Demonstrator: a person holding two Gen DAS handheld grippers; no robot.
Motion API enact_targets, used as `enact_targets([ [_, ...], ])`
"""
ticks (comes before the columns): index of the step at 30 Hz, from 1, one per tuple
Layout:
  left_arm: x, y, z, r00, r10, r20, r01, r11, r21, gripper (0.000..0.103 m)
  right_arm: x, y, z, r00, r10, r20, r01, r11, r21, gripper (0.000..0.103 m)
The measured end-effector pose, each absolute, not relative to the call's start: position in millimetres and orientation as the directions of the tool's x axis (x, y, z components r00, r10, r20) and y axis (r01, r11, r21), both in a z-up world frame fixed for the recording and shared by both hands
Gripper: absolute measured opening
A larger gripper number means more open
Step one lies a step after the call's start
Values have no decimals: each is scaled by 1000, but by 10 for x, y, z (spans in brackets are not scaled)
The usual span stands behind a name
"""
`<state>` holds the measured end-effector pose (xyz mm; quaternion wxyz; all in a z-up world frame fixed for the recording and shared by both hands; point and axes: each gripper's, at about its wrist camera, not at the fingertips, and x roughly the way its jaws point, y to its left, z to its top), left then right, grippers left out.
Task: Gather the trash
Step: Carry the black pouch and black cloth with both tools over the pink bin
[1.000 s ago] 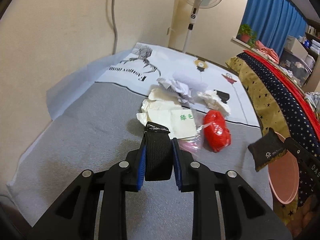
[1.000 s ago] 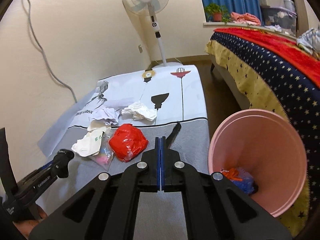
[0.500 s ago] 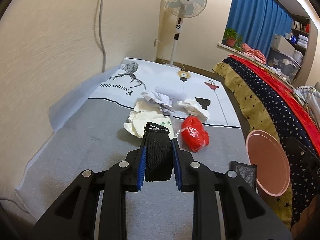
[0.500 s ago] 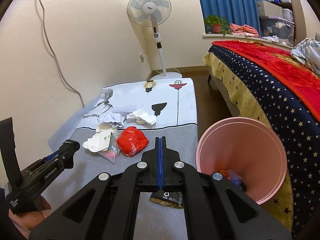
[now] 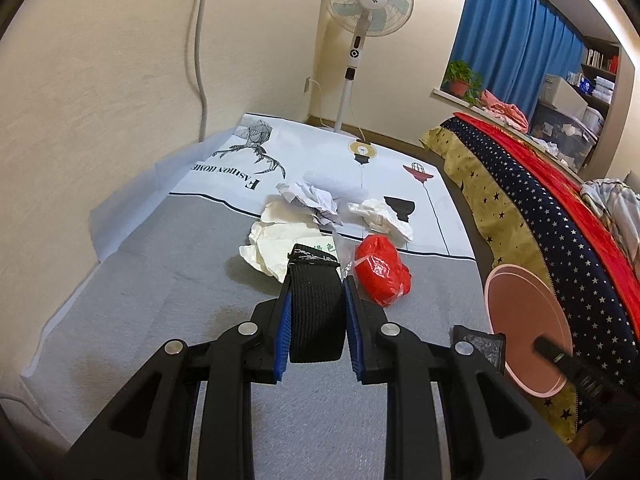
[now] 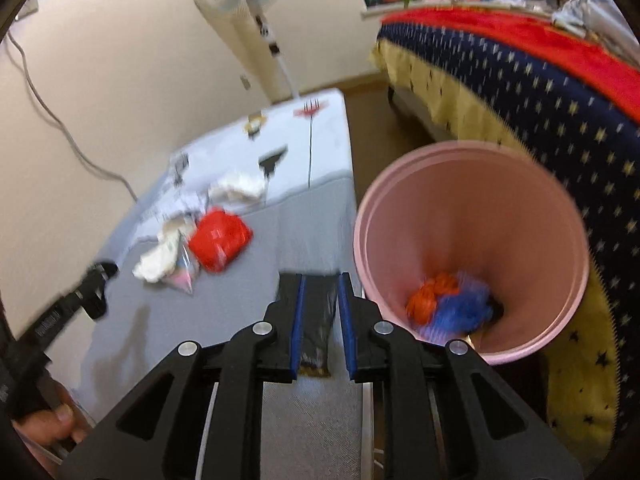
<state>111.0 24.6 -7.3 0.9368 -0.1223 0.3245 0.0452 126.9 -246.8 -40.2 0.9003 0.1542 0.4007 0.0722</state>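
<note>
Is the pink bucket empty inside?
No, the pink bucket already has orange and blue trash lying at its bottom.

Both grippers are of one build. Left gripper (image 5: 316, 312): matte black plastic linkage arms with triangular cut-outs, four round silver screw heads across the joints, blue pads lining the inner faces of the fingers. Right gripper (image 6: 322, 320): identical black arms, silver screws, blue pads. White lettering runs along each side; illegible.
</note>
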Motion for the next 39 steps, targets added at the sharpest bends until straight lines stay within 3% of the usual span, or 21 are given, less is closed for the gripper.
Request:
enact_targets([
  [13, 1126, 267, -85, 785, 1, -619, -167, 963, -210, 24, 1361, -2320, -757, 582, 257, -771, -6, 950, 313, 18],
  [18, 1128, 268, -86, 785, -1, -619, -164, 964, -209, 24, 1367, -2305, -760, 582, 270, -767, -18, 947, 320, 7],
  [19, 1125, 267, -82, 786, -1, -618, -163, 964, -209, 24, 1360, -2293, -740, 591, 261, -763, -22, 951, 309, 0],
  [39, 1084, 155, -11, 803, -13, -595, -124, 974, -189, 24, 1153, -2191, -8, 730, 245, -638, -143, 968, 208, 0],
])
